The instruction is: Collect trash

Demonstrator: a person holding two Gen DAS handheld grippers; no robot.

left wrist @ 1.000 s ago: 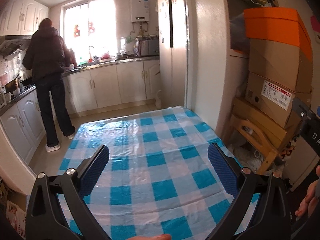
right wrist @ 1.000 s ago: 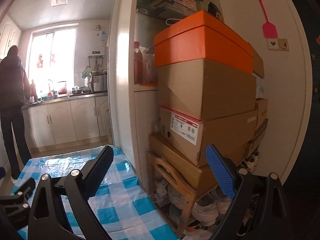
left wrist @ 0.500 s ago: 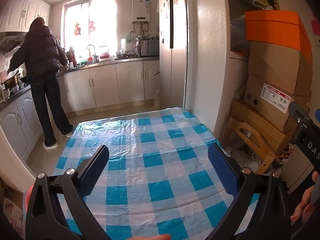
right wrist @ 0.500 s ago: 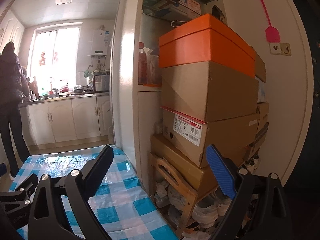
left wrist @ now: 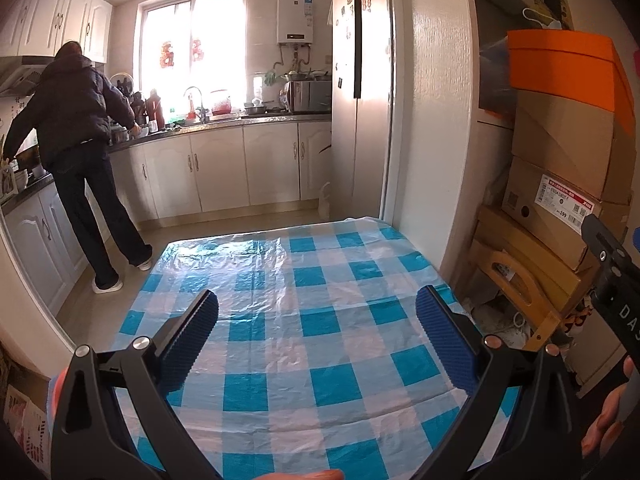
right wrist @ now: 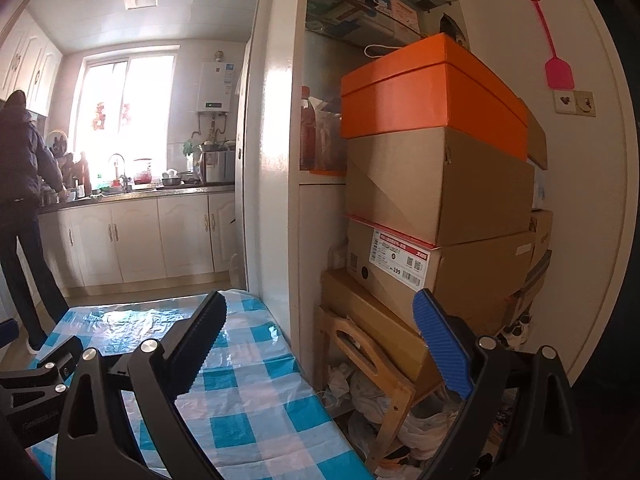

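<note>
Both views barely shifted; far-left person (left wrist: pixel 76 148) leans over counter | left gripper (left wrist: pixel 316 328), right gripper (right wrist: pixel 320 332) spread, empty | no trash on table (left wrist: pixel 280 272); you'd likely pinch light, crumpled scraps

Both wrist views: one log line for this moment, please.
left tongs open, empty | right tongs open, empty | checked tablecloth bare | no trash seen
</note>
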